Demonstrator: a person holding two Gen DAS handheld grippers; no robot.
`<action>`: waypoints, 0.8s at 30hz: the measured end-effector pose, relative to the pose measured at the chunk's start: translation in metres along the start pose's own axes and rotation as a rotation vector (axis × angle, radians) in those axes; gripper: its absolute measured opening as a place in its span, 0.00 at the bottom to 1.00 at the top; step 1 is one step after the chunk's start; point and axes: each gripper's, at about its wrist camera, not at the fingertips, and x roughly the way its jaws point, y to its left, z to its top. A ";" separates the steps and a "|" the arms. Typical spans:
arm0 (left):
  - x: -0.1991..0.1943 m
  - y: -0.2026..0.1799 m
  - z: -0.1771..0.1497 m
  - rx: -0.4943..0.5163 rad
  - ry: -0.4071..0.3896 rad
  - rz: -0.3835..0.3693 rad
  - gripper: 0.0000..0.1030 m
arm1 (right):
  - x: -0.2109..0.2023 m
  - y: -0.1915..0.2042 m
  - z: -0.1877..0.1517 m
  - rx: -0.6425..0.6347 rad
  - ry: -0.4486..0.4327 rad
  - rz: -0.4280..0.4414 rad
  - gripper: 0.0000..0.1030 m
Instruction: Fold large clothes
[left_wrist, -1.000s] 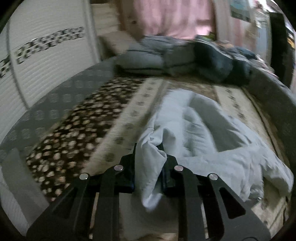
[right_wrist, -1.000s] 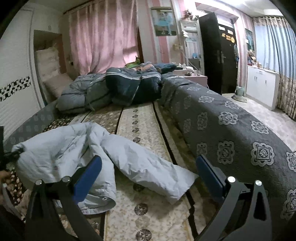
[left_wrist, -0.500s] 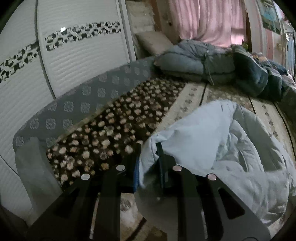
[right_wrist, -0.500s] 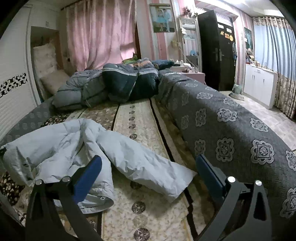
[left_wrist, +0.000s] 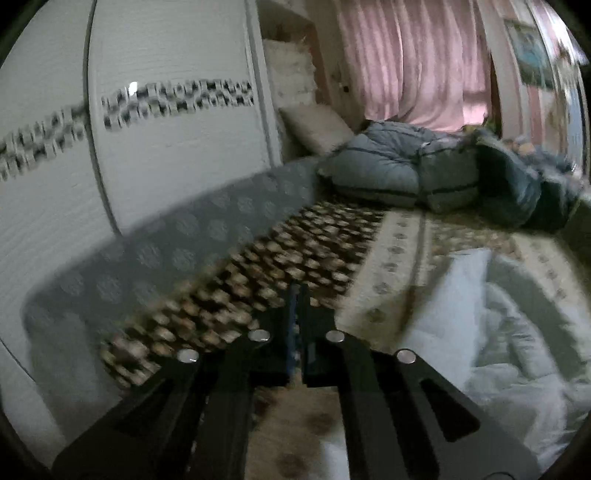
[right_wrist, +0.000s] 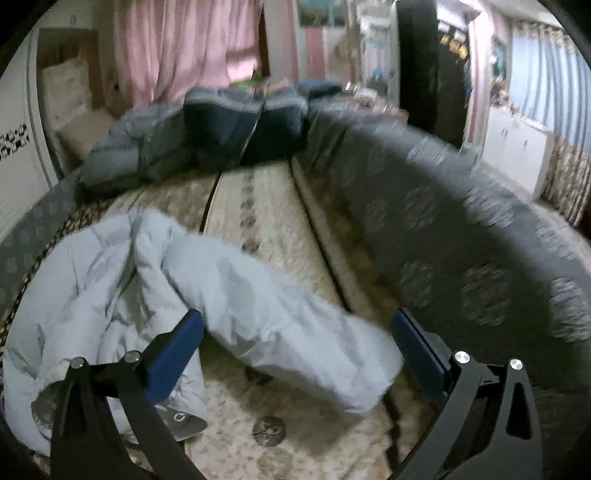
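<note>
A pale blue padded jacket (right_wrist: 110, 295) lies crumpled on the patterned bedcover (right_wrist: 258, 206). One sleeve (right_wrist: 295, 332) stretches out to the right. My right gripper (right_wrist: 297, 321) hangs open just above that sleeve, with a blue pad on either side of it and neither touching. In the left wrist view the jacket (left_wrist: 498, 332) lies to the right and runs under my left gripper (left_wrist: 295, 295). Its jaws are pressed almost together; only a thin sliver shows between them, and pale cloth shows below.
A white wardrobe (left_wrist: 166, 147) and a grey patterned bed edge (left_wrist: 166, 258) lie on the left. Folded duvets (right_wrist: 207, 133) and a pillow (left_wrist: 314, 125) fill the head of the bed. A grey bedspread (right_wrist: 461, 240) covers the right side, with a black cabinet (right_wrist: 428, 66) behind.
The left gripper has swung left with the jacket's edge; the cloth no longer bulges up between its jaws. The right gripper has come down and forward over the sleeve.
</note>
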 end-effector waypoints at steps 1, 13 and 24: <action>-0.002 -0.013 -0.010 0.004 0.003 -0.045 0.43 | 0.014 0.005 -0.003 0.002 0.037 0.008 0.98; 0.019 -0.131 -0.075 0.278 0.080 -0.330 0.92 | 0.135 0.033 -0.029 -0.148 0.227 -0.103 0.98; 0.115 -0.116 -0.114 0.237 0.309 -0.208 0.92 | 0.207 0.023 -0.044 -0.143 0.416 -0.077 0.18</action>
